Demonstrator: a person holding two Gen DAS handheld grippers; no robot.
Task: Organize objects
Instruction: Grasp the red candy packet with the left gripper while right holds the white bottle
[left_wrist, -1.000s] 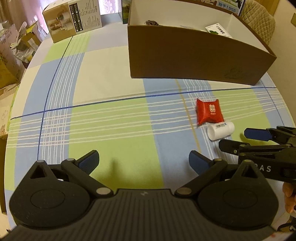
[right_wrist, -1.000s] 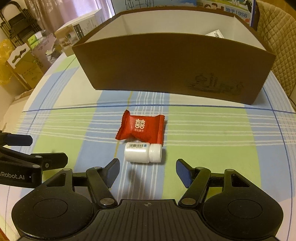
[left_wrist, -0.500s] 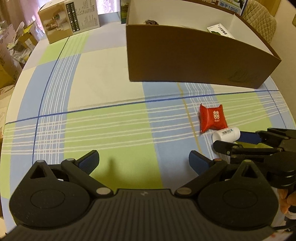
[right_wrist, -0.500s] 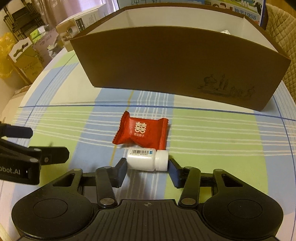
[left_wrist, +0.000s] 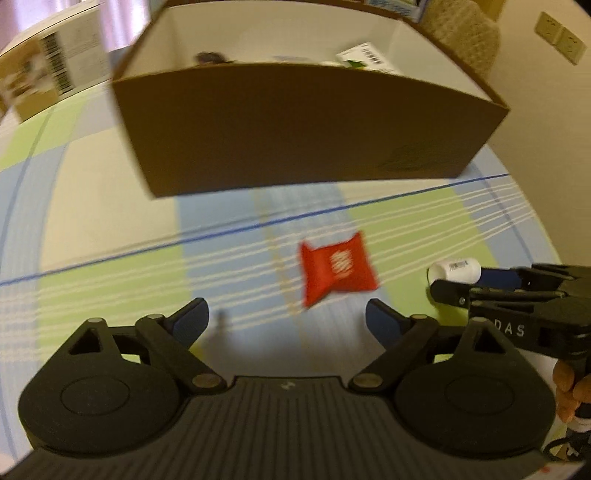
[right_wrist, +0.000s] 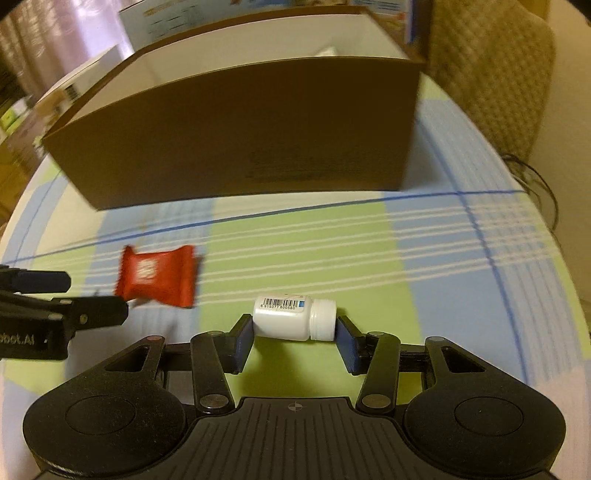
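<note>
On the left, the left gripper (left_wrist: 286, 319) hangs over the bench (left_wrist: 110, 280) with its jaws wide but closing, and nothing sits between them yet. The crinkled red foil candy packet (left_wrist: 336, 267) lies flat on the checked cloth just beyond its fingertips. If the jaws come together this far back they would likely shut on air, or nip only the packet's near corner and let it slide across the cloth.

To the right, the right gripper (right_wrist: 295, 332) is clamped on the small white plastic pill bottle (right_wrist: 293, 319), which lies on its side, base against one pad and cap against the other. That end-to-end hold looks slight: the bottle sits at the pad tips, so a quick swing toward the open brown cardboard box (right_wrist: 236, 129) at the far side could pivot it out or clip it on the tall near wall.

The left wrist view looks into the box, showing a white carton and a dark item inside. The right wrist view shows only a pale glimpse there, but it alone shows both pads meeting the bottle.
</note>
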